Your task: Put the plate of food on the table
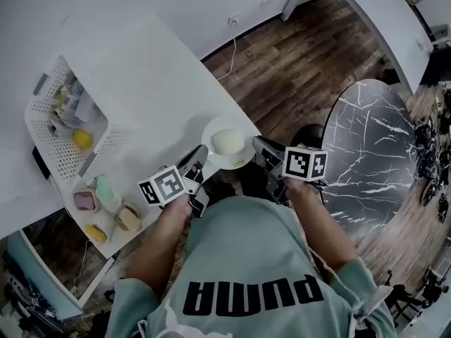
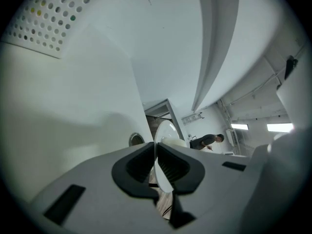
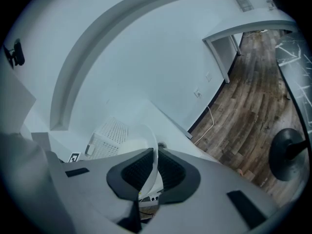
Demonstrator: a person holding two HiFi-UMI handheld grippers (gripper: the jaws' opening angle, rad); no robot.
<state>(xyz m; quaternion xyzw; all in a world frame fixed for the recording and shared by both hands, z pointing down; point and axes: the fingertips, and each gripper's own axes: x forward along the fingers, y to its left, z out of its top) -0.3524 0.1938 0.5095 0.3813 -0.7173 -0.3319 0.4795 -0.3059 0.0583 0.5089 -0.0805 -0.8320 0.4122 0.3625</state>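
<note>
A white perforated basket [image 1: 67,129] sits at nine o'clock, a yellow item [image 1: 82,139] inside it. Small snack cups [image 1: 128,217] cluster at eight o'clock. A dark marbled round top [image 1: 373,146] lies at three o'clock over wooden floor [image 1: 296,62].

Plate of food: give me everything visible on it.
White round plate, looks ceramic, carrying one pale, rounded, bun-like lump of food. It is roughly level over the near corner of the white table; whether it rests there can't be told. The left gripper and right gripper clamp opposite rims.
</note>
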